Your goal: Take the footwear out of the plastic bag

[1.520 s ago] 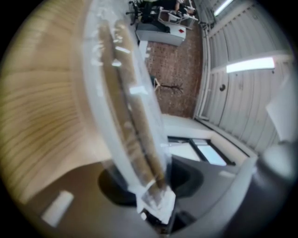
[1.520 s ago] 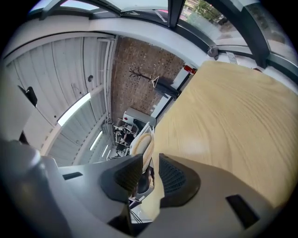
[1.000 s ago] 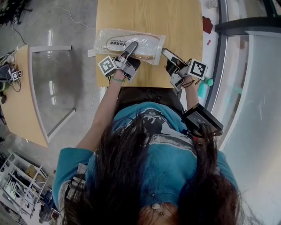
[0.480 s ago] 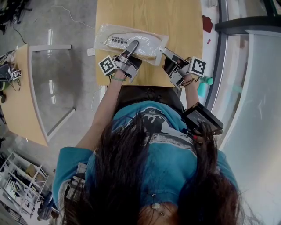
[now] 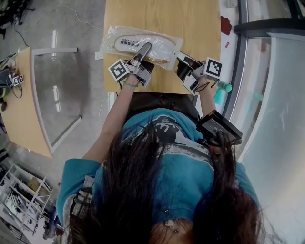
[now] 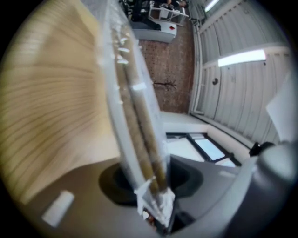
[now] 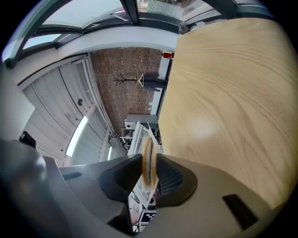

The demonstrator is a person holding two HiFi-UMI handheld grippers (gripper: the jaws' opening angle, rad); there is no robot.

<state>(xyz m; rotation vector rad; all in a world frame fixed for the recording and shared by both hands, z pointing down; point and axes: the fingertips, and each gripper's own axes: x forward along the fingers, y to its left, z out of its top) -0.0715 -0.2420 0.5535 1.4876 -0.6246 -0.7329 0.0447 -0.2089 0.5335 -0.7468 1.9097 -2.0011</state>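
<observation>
The plastic bag [image 5: 167, 49] is clear, the table [image 5: 162, 14] wood-grained

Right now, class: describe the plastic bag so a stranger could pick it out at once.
Find the wooden table at the top of the head view. Near its front edge is the plastic bag, long and clear, holding pale flat footwear. It alone is see-through; the left gripper clamps it, and the jaws of the right gripper have just been closing on its end.

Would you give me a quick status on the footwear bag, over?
Left gripper clamped on plastic bag, near edge. Right gripper jaws just closed on its right end. Footwear inside bag. Nothing blocking.
</observation>
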